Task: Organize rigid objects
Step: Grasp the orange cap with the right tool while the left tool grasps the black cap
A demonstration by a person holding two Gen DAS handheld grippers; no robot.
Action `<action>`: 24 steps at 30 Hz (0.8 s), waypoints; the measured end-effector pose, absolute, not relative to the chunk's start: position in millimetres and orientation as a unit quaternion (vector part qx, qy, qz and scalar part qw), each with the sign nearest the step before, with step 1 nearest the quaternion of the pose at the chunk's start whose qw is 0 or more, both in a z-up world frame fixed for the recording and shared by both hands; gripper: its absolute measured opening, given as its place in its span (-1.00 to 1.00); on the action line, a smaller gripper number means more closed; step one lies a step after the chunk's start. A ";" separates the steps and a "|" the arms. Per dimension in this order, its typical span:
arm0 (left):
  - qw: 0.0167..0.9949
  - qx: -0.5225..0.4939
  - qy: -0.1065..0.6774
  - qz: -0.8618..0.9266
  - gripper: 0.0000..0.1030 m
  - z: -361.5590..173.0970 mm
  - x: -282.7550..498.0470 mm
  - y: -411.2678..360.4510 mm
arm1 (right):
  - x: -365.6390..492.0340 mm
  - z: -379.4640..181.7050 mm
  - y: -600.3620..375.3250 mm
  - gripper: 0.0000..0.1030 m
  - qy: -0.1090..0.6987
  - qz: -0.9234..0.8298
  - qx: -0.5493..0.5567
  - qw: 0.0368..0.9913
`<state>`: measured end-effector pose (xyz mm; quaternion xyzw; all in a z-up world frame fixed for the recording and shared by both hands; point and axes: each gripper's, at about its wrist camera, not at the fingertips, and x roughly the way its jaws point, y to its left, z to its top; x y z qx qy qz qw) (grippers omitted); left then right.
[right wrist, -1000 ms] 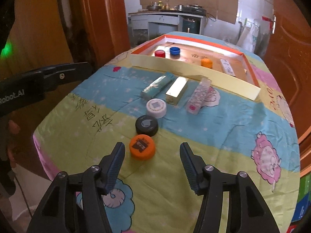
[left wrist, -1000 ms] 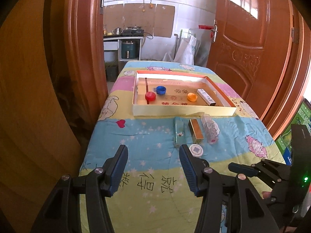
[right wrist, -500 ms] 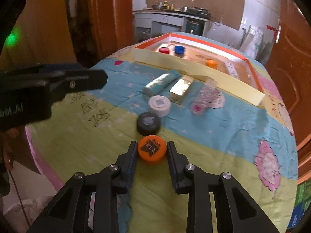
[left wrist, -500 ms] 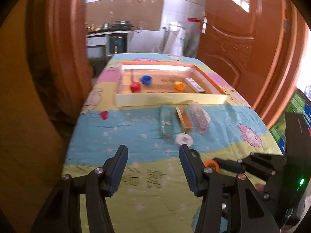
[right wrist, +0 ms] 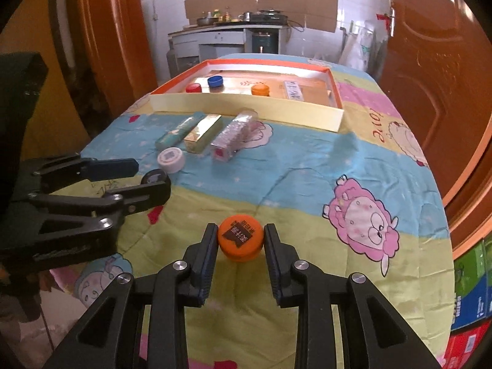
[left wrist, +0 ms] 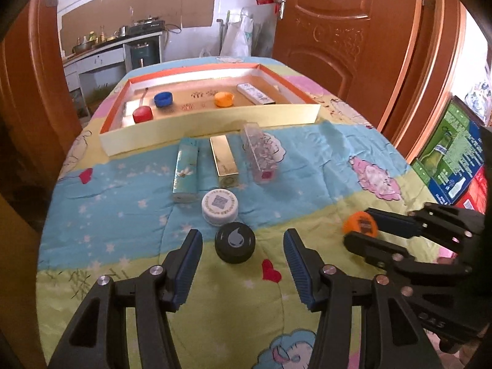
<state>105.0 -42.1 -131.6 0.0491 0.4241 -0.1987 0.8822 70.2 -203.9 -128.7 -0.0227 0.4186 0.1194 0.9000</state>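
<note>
Your right gripper (right wrist: 240, 243) holds the orange cap (right wrist: 240, 241) tight over the cloth, and your left gripper (left wrist: 243, 264) sits wide open around the black cap (left wrist: 235, 242), so a crooked squeeze could pop it away.

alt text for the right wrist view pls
The right gripper is shut on an orange bottle cap above a cartoon-print cloth. Ahead, a shallow box holds more caps; the open left gripper reaches toward a black cap.
</note>
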 end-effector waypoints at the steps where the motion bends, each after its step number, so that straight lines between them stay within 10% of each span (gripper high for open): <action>1: 0.881 0.052 0.429 -0.195 0.06 -135.6 108.1 -43.1 | 70.5 -130.1 -205.7 -0.40 0.420 0.119 -0.021 0.899; 5: 0.881 0.061 0.430 -0.187 0.04 -142.2 111.8 -44.7 | 71.6 -132.9 -209.7 -0.40 0.423 0.116 -0.013 0.898; 9: 0.888 0.072 0.424 -0.162 -0.40 -142.2 111.4 -41.9 | 73.8 -136.2 -211.8 -0.40 0.425 0.116 -0.003 0.898; 24: 0.893 0.051 0.415 -0.166 -0.41 -129.3 106.6 -36.5 | 74.1 -128.4 -211.2 -0.40 0.416 0.120 0.004 0.901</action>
